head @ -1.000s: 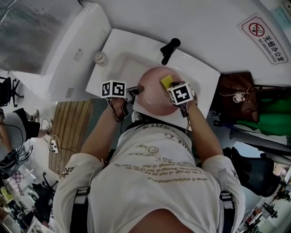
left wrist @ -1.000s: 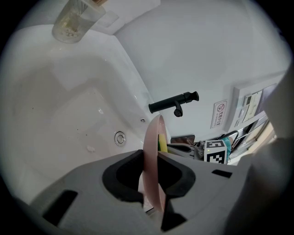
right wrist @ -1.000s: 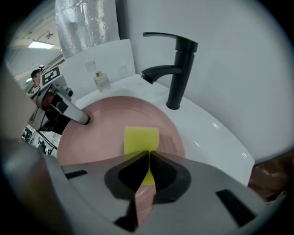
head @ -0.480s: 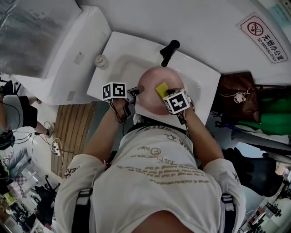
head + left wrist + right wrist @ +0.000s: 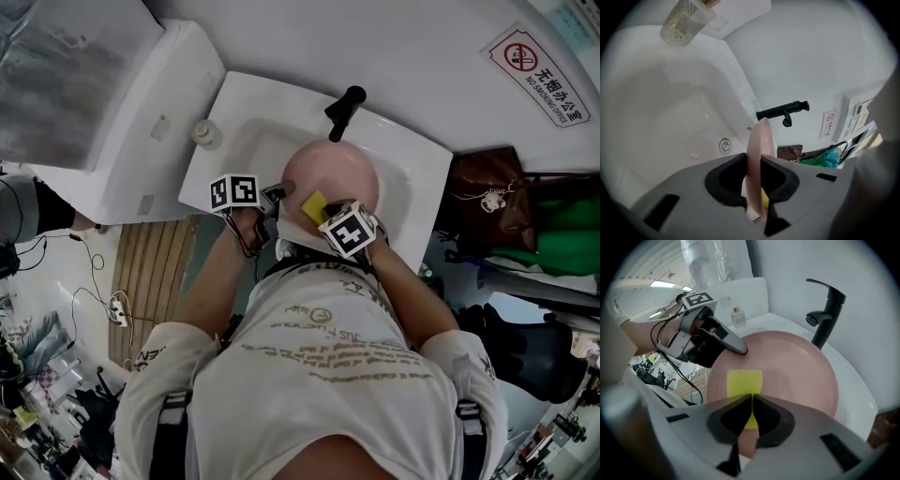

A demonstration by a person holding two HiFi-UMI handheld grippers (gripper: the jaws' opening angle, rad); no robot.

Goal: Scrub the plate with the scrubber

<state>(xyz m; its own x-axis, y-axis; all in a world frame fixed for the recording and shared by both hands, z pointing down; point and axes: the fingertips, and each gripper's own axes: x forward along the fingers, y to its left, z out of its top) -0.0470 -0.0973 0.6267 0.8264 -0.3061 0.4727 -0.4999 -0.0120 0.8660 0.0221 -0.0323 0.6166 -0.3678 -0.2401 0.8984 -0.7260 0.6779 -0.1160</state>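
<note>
Leftmost, the left gripper has its jaws clamped on the left rim of the pink plate, which hangs tilted over the basin of the white sink. In the left gripper view the plate shows edge-on – a thin upright band that runs from between the pads out toward the black faucet.

On the plate's face, near its lower left part, lies the yellow scrubber, flat against the pink surface. Its long axis runs straight out from the right gripper, in line with the jaws, and its free end points toward the rim just beside the left gripper. The right jaws are closed tight on the scrubber's near end – most of the pad lies beyond their tips.
</note>
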